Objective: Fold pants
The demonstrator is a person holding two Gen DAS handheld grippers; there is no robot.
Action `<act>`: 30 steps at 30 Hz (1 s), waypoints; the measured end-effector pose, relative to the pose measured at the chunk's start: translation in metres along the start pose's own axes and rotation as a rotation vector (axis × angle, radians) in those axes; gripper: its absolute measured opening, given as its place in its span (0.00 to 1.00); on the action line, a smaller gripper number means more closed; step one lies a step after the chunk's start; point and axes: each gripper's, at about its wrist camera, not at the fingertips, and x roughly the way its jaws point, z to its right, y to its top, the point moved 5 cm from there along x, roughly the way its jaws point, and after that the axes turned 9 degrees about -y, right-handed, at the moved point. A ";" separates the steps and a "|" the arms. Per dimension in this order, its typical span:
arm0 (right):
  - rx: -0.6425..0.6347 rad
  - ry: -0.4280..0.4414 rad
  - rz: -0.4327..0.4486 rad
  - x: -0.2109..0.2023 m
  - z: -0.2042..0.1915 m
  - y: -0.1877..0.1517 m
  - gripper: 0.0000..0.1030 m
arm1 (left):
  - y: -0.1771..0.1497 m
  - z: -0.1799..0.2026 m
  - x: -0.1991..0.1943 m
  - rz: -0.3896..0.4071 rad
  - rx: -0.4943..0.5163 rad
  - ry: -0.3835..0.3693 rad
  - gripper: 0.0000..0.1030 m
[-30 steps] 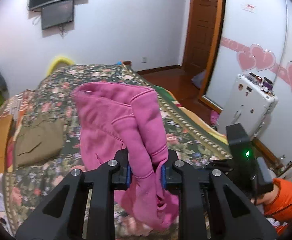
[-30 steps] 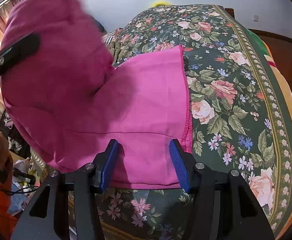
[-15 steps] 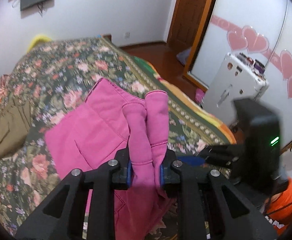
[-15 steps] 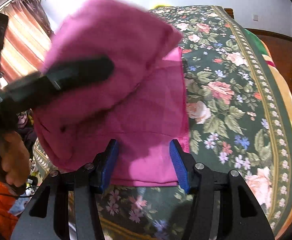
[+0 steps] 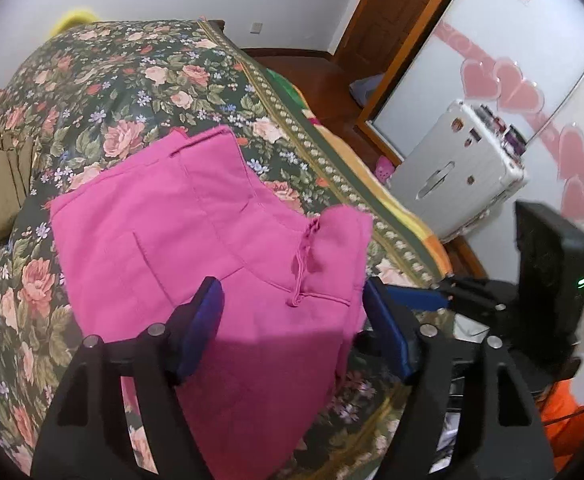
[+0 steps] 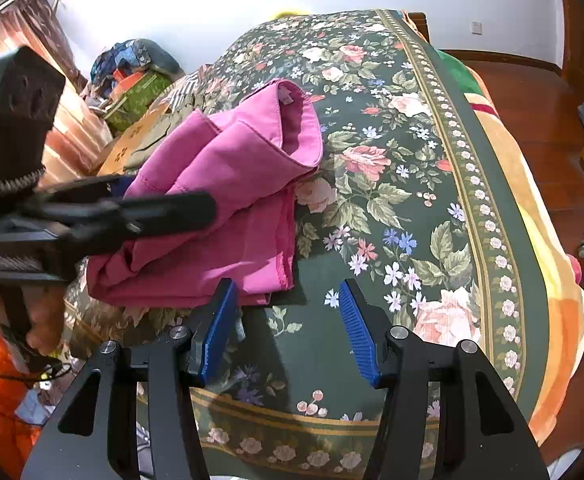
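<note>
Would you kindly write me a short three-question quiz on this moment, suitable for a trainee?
1. True or false: the left hand-held gripper is shut on the pink pants.
2. Multiple choice: the pink pants lie on (A) a wooden floor, (B) a floral bedspread, (C) a white suitcase.
3. Fill in: the pads of the right hand-held gripper are coloured ____.

Key:
1. False; its jaws stand apart, with the pants lying free between and beyond them.
2. B.
3. Blue.
</note>
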 end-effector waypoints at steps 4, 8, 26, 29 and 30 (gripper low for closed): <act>-0.011 0.004 0.005 -0.002 -0.003 0.001 0.49 | 0.010 -0.007 -0.024 0.055 -0.004 0.025 0.70; -0.032 0.005 0.009 -0.004 -0.009 0.002 0.49 | 0.027 -0.040 -0.041 0.114 -0.039 0.103 0.71; -0.045 0.036 -0.048 0.024 -0.016 0.008 0.50 | 0.043 -0.172 0.024 -0.063 -0.055 0.218 0.72; -0.050 0.031 -0.054 0.030 -0.011 0.014 0.51 | 0.033 -0.174 0.013 -0.053 -0.043 0.237 0.72; -0.052 0.023 -0.056 0.033 -0.008 0.017 0.52 | 0.031 -0.174 0.011 -0.051 -0.033 0.249 0.72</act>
